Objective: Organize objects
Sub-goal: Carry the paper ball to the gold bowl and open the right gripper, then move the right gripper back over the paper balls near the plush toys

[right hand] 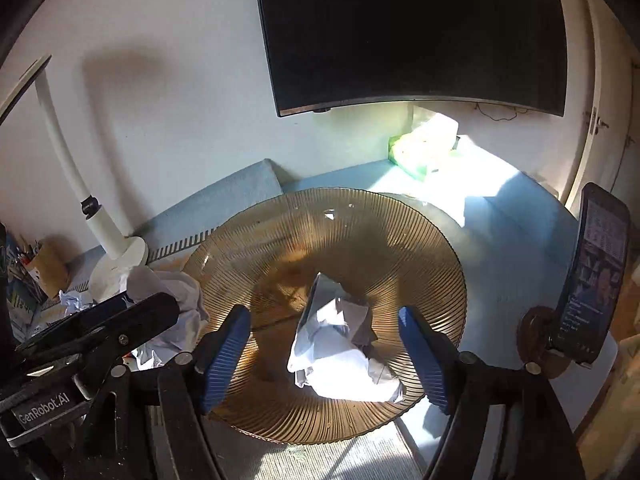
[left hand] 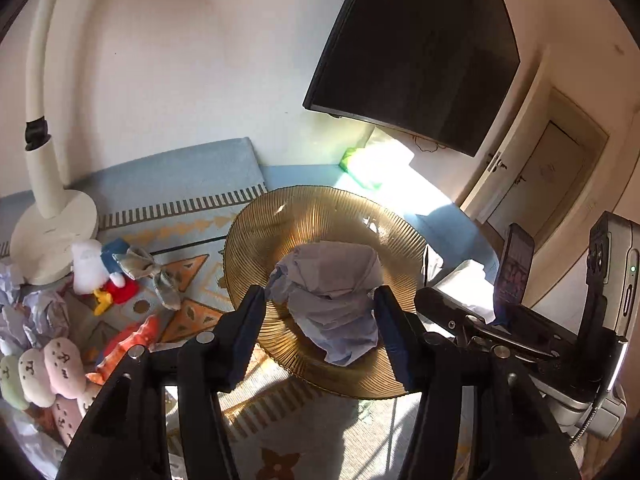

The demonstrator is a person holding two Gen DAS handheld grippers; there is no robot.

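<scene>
Holding a crumpled paper ball (left hand: 332, 300) between its blue pads, my left claw (left hand: 320, 308) is hovering over the amber ribbed glass plate (left hand: 280, 216); both pads are pressing against the sides of the wad, so the claw is closed on it at a medium width. The plate is lying on a patterned blue cloth (left hand: 192, 208) that is covering the bench.

My right claw (right hand: 324, 344) is standing wide apart above the same plate (right hand: 360, 232), its fingers touching nothing. A second crumpled paper (right hand: 340, 356) is resting on the plate's centre, lying between the two pads but clear of both.

To the left, in the left wrist view, a white lamp base (left hand: 52, 236) is sitting on the cloth, and beside it a duck plush (left hand: 100, 272), a grey bow (left hand: 156, 276) and a cluster of pastel plush figures (left hand: 44, 368) are lying close together. More crumpled paper (left hand: 36, 312) is piling up just in front of the lamp base. A dark wall-mounted screen (right hand: 416, 32) is hanging behind the bench, with a green tissue pack (right hand: 420, 152) sitting below it in bright sunlight. A phone (right hand: 596, 276) is standing upright on a holder at the right edge.
</scene>
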